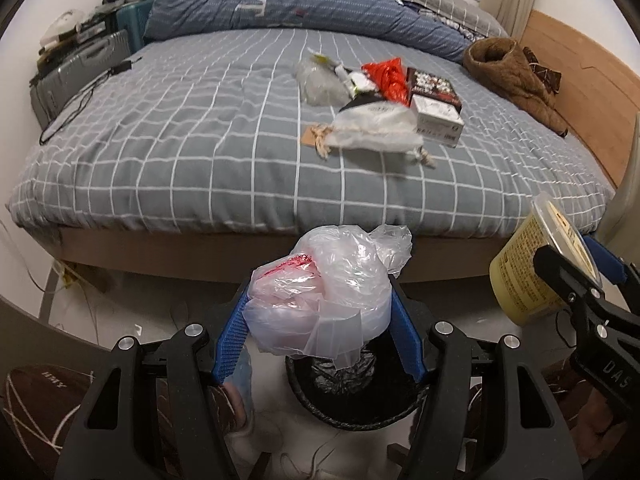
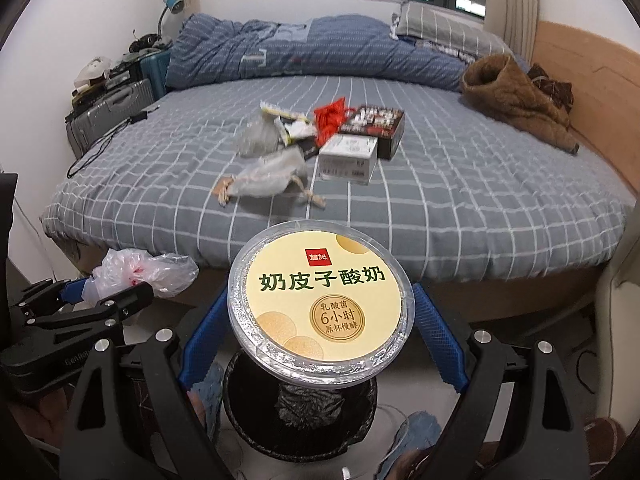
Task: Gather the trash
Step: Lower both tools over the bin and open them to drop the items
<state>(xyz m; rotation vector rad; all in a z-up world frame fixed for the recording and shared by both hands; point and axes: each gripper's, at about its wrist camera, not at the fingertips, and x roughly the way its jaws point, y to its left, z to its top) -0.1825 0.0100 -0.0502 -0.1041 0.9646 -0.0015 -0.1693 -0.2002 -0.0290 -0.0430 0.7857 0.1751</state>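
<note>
- Left claw [image 1: 320,312]: closed on a crumpled clear plastic bag [image 1: 324,292] with red print, held above the black-lined trash bin [image 1: 352,412].
- Right claw [image 2: 320,312]: spread wide, gripping a yellow yogurt cup [image 2: 320,300] by its sides, over the same bin.
- Bed [image 1: 180,140], grey checked sheet: red bag [image 1: 388,78], white drawstring pouch [image 1: 372,128], two boxes, more wrappers.

the bin [image 1: 352,400] sits on the floor in front of the bed [image 1: 200,140]. a bag [image 1: 320,304] and a cup [image 2: 320,304] hang over it. more trash [image 1: 380,108] lies on the bed.
</note>
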